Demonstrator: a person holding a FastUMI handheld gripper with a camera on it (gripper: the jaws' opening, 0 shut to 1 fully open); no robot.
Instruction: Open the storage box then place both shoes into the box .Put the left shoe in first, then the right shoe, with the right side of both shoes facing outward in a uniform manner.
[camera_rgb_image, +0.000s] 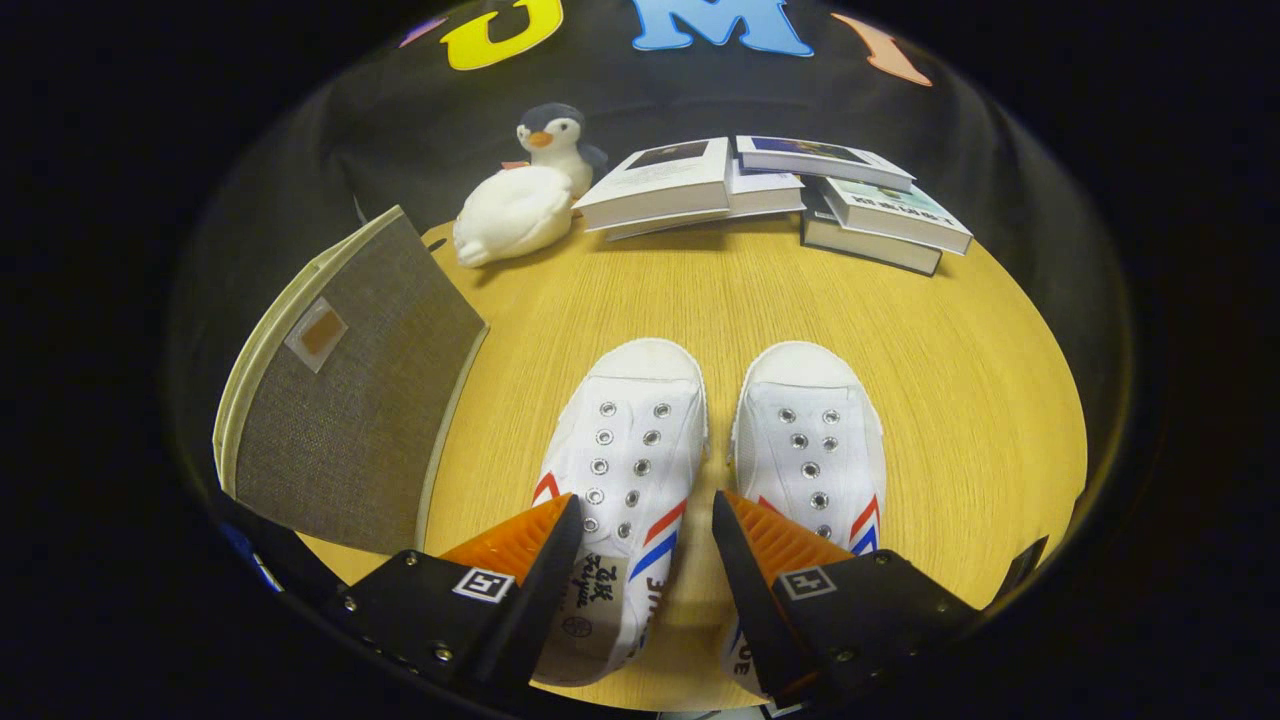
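Two white canvas shoes with red and blue side stripes lie side by side on the round wooden table (930, 360), toes pointing away from me. The left shoe (625, 440) has its heel end between my fingers; the right shoe (812, 440) runs under my right finger. My gripper (648, 525) hovers open above the shoes' heels, its fingers touching neither shoe as far as I can tell. The storage box (350, 400), covered in grey-brown fabric with a small tan patch, stands left of the left shoe with its lid down.
A plush penguin (530, 190) lies at the table's far side, beyond the box. To its right, several books (770, 185) are stacked and fanned along the far edge. Bare wood lies between the shoes and the books and to the right of the right shoe.
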